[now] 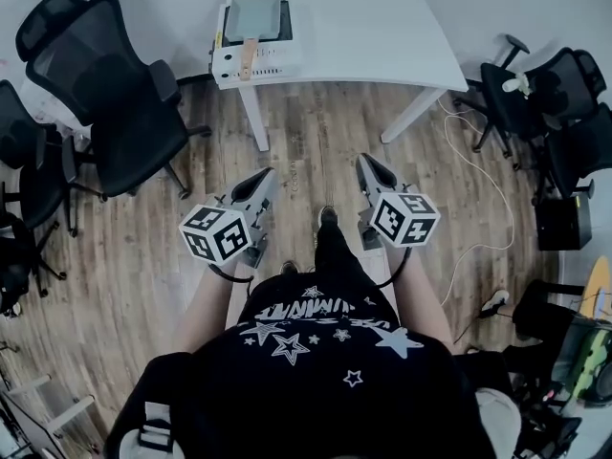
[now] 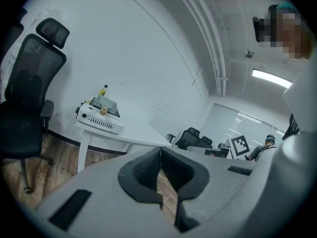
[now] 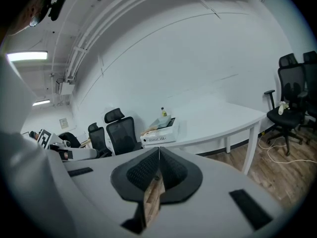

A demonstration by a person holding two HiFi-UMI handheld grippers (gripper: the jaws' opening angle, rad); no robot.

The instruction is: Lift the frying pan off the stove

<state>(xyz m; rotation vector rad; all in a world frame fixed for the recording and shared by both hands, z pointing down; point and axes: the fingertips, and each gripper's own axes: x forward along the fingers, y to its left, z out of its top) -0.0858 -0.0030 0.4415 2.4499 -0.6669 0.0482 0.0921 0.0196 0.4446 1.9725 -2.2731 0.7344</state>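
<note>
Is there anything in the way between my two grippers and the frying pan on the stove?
Nothing visible. The frying pan sits on the stove at the table corner. Only floor lies between it and the shut left gripper and right gripper; the black chair stands off to the left.

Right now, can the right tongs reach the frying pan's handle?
Probably not yet. The right tongs are shut and over the floor, well short of the frying pan on the stove. Nothing blocks the way, though.
</note>
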